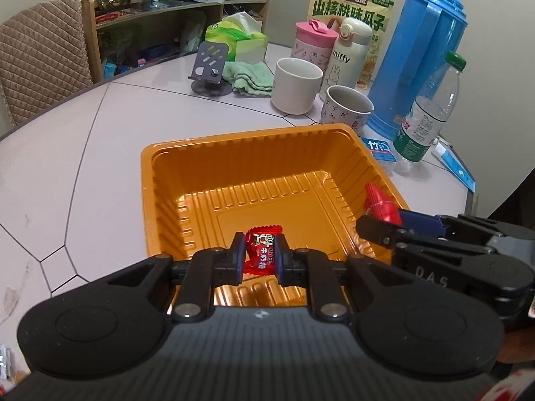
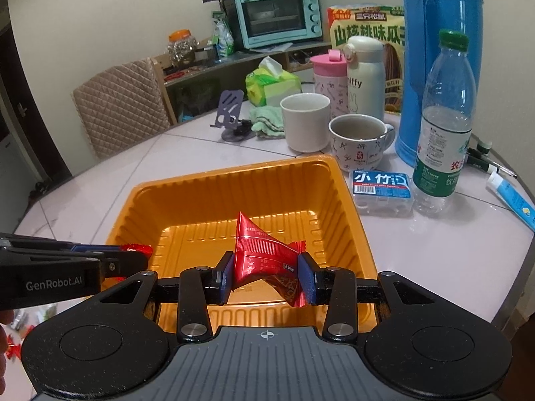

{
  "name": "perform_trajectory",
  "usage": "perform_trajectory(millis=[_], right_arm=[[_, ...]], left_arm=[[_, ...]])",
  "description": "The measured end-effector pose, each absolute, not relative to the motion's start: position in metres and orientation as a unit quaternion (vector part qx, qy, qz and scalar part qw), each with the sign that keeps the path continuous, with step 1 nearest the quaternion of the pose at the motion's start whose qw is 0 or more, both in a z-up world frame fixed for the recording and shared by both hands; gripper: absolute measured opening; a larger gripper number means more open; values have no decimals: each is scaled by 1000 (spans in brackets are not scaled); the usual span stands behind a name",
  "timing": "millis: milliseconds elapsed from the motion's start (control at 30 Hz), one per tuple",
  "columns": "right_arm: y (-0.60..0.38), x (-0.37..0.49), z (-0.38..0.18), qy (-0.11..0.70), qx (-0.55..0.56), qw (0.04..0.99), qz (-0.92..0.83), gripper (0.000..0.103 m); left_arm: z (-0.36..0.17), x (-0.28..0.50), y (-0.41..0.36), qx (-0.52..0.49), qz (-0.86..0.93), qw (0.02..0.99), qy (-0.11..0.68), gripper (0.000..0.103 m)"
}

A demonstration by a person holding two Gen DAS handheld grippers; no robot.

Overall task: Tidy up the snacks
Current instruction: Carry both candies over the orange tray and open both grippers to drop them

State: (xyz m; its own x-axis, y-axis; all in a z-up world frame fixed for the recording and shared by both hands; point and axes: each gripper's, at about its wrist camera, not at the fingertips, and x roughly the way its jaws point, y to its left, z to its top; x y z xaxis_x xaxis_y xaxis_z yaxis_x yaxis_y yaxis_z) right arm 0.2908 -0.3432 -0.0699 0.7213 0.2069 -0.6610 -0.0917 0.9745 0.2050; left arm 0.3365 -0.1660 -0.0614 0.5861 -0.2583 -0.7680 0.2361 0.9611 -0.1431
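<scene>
An orange ribbed plastic tray [image 1: 167,153] [image 2: 140,197] lies on the white table with nothing on its floor. My left gripper [image 1: 260,250] is shut on a small red candy wrapper [image 1: 262,249] and hangs over the tray's near side. My right gripper [image 2: 265,275] is shut on a larger red foil snack packet [image 2: 257,250], also above the tray's near side. In the left wrist view the right gripper [image 1: 384,220] reaches in from the right with its red packet [image 1: 379,202]. In the right wrist view the left gripper [image 2: 133,254] enters from the left with red candy at its tip.
Behind the tray stand a white cup [image 1: 296,85], a patterned mug [image 2: 357,140], a blue thermos [image 1: 424,53], a water bottle [image 2: 444,120] and a small blue box [image 2: 381,188]. A phone stand [image 1: 210,67], green cloth and tissue pack lie at the back. Loose snacks show at the lower left edge.
</scene>
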Motion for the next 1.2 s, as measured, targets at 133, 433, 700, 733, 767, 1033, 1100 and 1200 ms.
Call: perform_trajectory(millis=[133,433,700,733,767,1033,1100,1200], right_arm=[[-347,298,-77,372,84,922,74,41],[-354,303,-84,382,92,917,67,41],[-355,302,-85,385,95,915,73,41],[-354,302,-86,385,95,915,74,41],[-354,302,-86,386,95,915,75,41],[-348,305,-84,382,92,915,93,41],[-345,306,-82,379,91,916,98,44],[-341,305,-78,371,93,918,102,61]], left_arm=[[-68,345,-172,-10,-138,887,440,16],[-80,356,-180,-24,-146,876,458,24],[-85,354,-176,-22,-139,872,470,26],[-85,353,-174,-23,-138,871,470,26],[-85,351,-172,-23,-136,872,470,27],[-84,342,-160,-23,-124,874,469,32],[-82,340,-158,-23,-121,876,466,35],[-79,336,-154,-26,-119,878,462,38]])
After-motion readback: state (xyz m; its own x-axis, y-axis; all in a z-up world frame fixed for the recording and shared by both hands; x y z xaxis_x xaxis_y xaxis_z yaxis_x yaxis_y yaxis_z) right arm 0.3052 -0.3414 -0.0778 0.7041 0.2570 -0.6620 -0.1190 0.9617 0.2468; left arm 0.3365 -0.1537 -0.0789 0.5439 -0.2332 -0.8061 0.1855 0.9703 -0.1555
